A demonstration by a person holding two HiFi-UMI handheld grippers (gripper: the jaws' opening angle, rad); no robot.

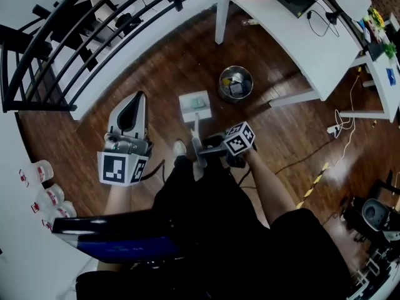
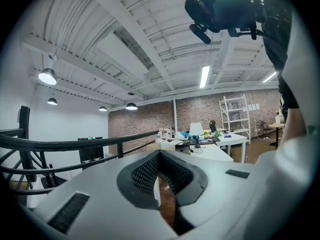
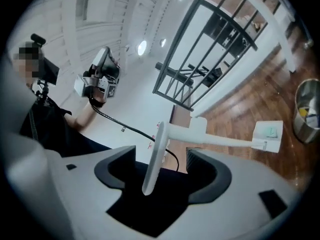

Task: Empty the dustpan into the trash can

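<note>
- Legs in dark trousers (image 1: 206,230) are closest, filling the bottom of the head view.
- then the right gripper (image 3: 160,153) has its jaws spread wide; the white handle of the dustpan (image 1: 195,105) sits loose between them, not pinched.
- pan end is down by the wooden floor (image 1: 156,67), just beside the metal trash can (image 1: 235,83).
- meanwhile the left gripper (image 2: 160,156) is closed tight on nothing, off to the left.

White dustpan (image 1: 187,112), silver trash can (image 1: 222,80), dk-brown plank-pattern wood floor (image 1: 162,67).
</note>
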